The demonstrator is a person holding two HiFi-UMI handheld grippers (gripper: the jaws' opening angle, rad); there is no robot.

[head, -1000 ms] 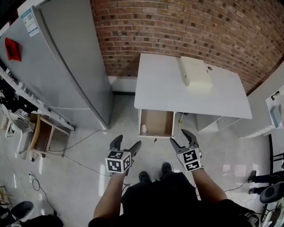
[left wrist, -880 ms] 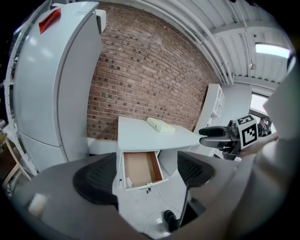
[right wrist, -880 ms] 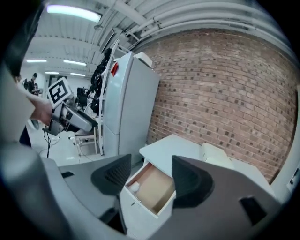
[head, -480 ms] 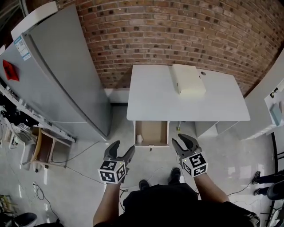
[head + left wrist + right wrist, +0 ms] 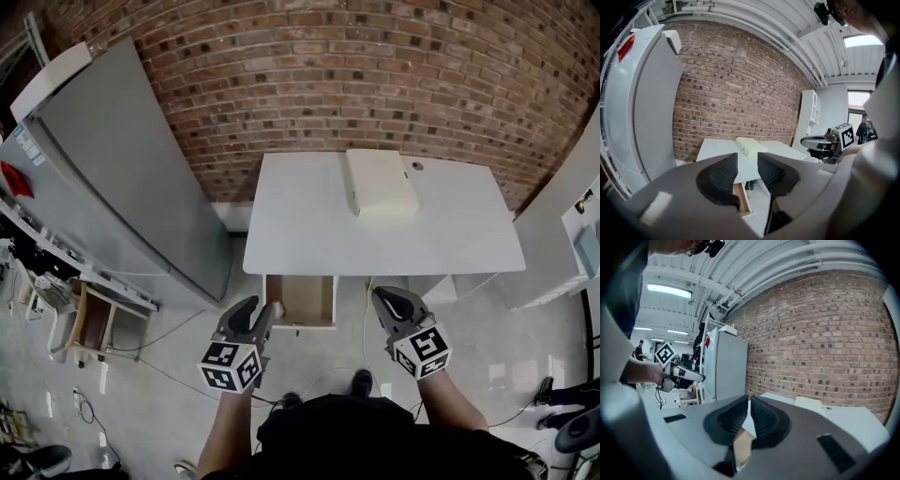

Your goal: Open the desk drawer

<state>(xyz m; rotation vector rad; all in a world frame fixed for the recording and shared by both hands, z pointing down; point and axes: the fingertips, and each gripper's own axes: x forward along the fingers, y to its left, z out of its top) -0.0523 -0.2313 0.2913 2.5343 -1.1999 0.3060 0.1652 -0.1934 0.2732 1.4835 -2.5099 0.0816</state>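
Observation:
The white desk (image 5: pixel 309 225) stands against the brick wall. Its drawer (image 5: pixel 300 300) is pulled out under the front edge, and the wooden inside shows. Both grippers hang in the air before the drawer and touch nothing. My left gripper (image 5: pixel 255 311) (image 5: pixel 746 161) has just been closing; a narrow gap stays between its pads, and nothing is in it. My right gripper (image 5: pixel 384 298) (image 5: pixel 749 401) has just closed and holds nothing. The drawer (image 5: pixel 740 199) (image 5: pixel 743 444) shows below each pair of jaws.
A grey fridge (image 5: pixel 112 187) stands left of the desk. A cream box (image 5: pixel 380 183) lies on the desktop at the back. A white shelf unit (image 5: pixel 562 244) is at the right, a small wooden stool (image 5: pixel 89 319) at the left. Cables run across the floor.
Both grippers have risen and their jaws have narrowed, the right pair down to shut. The head view has tilted up, so the desk and open drawer sit lower and further left.

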